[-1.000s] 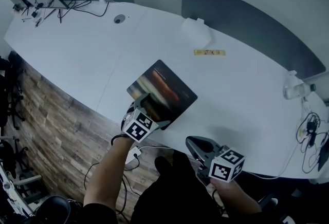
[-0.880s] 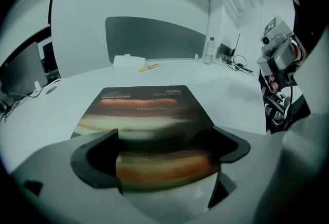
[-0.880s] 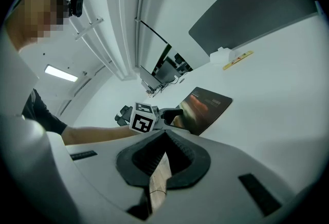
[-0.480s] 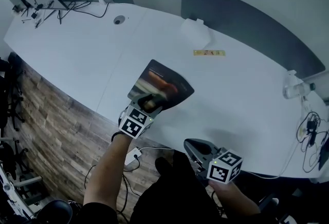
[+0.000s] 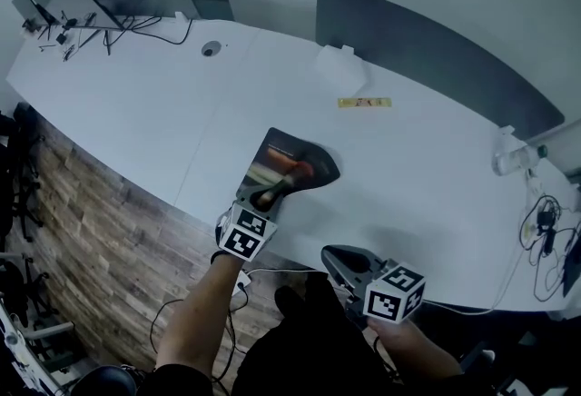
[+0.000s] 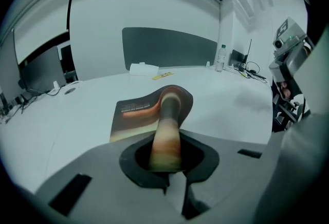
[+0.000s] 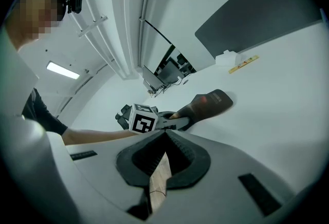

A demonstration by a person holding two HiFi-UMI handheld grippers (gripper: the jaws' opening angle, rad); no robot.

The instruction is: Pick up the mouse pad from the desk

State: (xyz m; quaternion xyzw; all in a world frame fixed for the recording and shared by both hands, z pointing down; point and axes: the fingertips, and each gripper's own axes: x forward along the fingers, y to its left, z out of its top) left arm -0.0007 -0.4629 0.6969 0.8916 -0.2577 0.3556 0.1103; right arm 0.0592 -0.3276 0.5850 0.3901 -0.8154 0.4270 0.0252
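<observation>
The left gripper's [image 5: 262,198] jaws have just been closing and now pinch the near edge of the pad [image 5: 297,167], which bunches into a ridge between them. A second ago the pad lay flat. Now its near part rises off the desk [image 5: 136,103], running toward 1 o'clock, and the far part seems still down. The grip looks taken; lifting remains. The right gripper [image 5: 348,263], at 4 o'clock, has its jaws together on nothing.

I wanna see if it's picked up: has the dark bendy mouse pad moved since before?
Yes: the dark mouse pad has curled, its near edge lifted off the white desk.
</observation>
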